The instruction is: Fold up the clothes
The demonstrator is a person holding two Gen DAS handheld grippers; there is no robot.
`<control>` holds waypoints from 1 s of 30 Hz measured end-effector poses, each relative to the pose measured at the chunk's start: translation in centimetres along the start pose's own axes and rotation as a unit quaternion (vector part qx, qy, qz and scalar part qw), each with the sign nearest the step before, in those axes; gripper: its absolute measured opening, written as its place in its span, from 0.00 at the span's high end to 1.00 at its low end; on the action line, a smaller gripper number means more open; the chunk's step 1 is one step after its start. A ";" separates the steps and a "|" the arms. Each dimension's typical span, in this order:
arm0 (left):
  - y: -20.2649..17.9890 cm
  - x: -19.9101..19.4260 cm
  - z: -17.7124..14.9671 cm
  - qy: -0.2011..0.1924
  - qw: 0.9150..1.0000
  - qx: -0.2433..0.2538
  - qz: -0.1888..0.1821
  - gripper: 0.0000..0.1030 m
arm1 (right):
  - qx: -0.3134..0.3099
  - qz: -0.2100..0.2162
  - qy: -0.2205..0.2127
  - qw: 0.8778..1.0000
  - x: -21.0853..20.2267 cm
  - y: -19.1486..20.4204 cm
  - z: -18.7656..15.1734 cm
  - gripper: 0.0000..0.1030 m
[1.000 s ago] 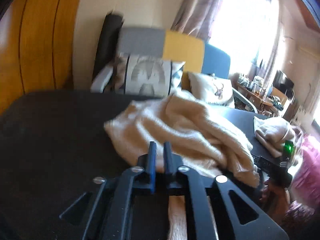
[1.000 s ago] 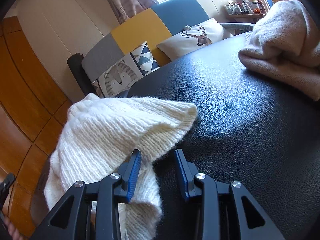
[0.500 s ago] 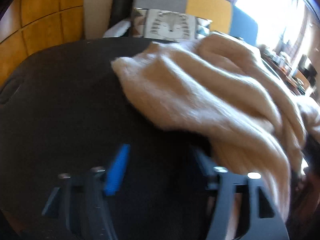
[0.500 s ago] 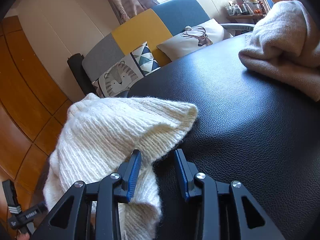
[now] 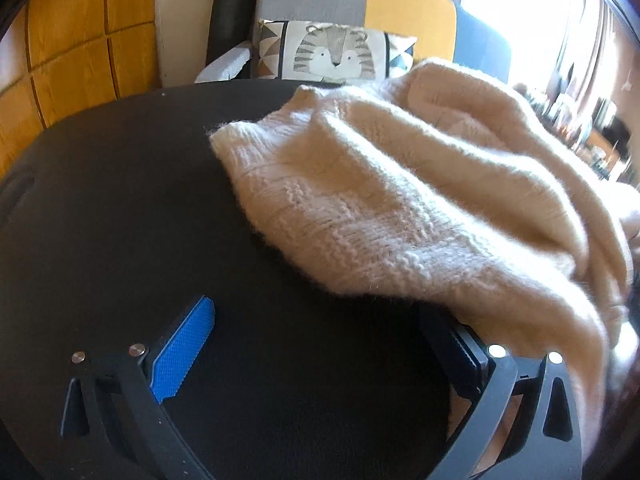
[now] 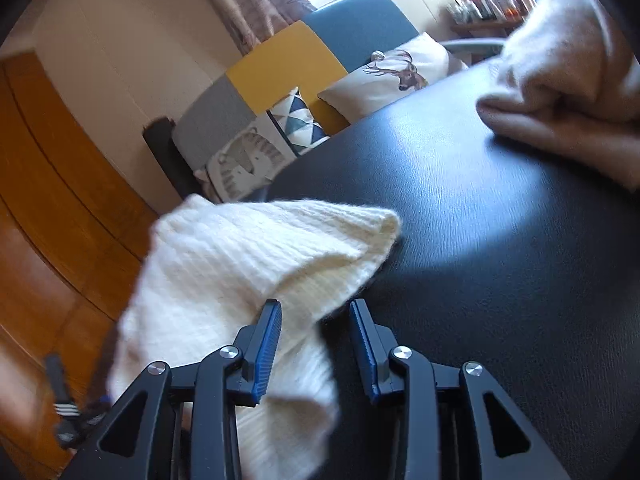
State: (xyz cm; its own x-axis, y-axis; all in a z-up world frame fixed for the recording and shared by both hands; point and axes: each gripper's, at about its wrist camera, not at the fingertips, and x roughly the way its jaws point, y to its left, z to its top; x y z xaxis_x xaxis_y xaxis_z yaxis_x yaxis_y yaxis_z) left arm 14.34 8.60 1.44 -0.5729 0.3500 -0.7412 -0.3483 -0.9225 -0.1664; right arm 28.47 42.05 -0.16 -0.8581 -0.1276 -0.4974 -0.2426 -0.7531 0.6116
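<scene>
Nearest, in the left wrist view: left tongs (image 5: pixel 318 308), jaws opening and standing wide. Nothing between them but the bare black table (image 5: pixel 120 200). Only a hanging edge of the cream knitted sweater (image 5: pixel 360 200) draped over the right finger, not pinched.

In the right wrist view: right tongs (image 6: pixel 315 304) about half apart, with a fold of the sweater (image 6: pixel 240 264) running between the jaws. Cloth against the left pad, a dark gap before the right pad, so seemingly not clamped.

A little farther: the sweater lying in a loose bunched heap on the near left part of the table (image 6: pixel 480 220), one part hanging over the near edge. Not flat, not yet folded.

Farther right on the table: a second, beige garment (image 6: pixel 568 60), apparently folded already and well apart from the sweater.

Beyond the table: a sofa (image 5: pixel 408 16) with a tiger cushion (image 5: pixel 336 52) and a deer cushion (image 6: pixel 396 68).

Step in hand, as a judgement: releasing one hold and looking for a new one, early in folding this sweater.

Next move probably calls for closing the left tongs on a clear edge or corner and pulling the knit out flat while the right tongs hold the other side. Soft, stretchy cloth, so a firm pinch and a slow pull.
</scene>
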 end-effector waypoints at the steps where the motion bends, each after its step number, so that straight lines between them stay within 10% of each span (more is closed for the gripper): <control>1: 0.5 -0.5 -0.2 -0.006 1.000 -0.010 -0.018 0.00 | 0.004 0.018 0.007 1.000 -0.5 0.5 -0.5 0.65; 5: 1.9 -2.8 -1.5 -0.018 0.995 -0.056 -0.082 0.00 | -0.062 0.068 0.067 0.993 -1.6 5.0 -3.8 0.62; 10: 2.0 -5.4 -3.9 -0.001 0.974 -0.134 -0.182 0.00 | -0.218 0.008 0.165 0.962 -0.2 10.0 -8.7 0.62; 13: 0.6 -6.1 -4.8 0.009 0.973 -0.134 -0.186 0.00 | -0.296 -0.023 0.153 0.943 0.1 11.7 -10.7 0.56; 16: -0.7 -6.4 -5.2 0.019 0.970 -0.120 -0.209 0.00 | -0.224 0.044 0.183 0.956 0.3 11.5 -9.9 0.88; 21: -1.0 -6.2 -4.4 0.024 0.974 -0.117 -0.193 0.00 | -0.136 0.164 0.199 0.957 -0.3 11.9 -9.6 0.88; 30: 3.3 -1.9 1.1 -0.002 0.969 -0.220 -0.114 0.00 | -0.184 0.078 0.138 0.970 -1.3 11.4 -8.3 0.73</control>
State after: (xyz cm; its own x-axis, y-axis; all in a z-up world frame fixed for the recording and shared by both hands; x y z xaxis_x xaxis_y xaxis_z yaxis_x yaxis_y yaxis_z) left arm 13.46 5.12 2.98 -0.5216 0.5519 -0.6506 -0.1160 -0.8014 -0.5868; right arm 30.57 28.27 2.42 -0.7047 -0.3884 -0.5938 0.1021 -0.8837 0.4568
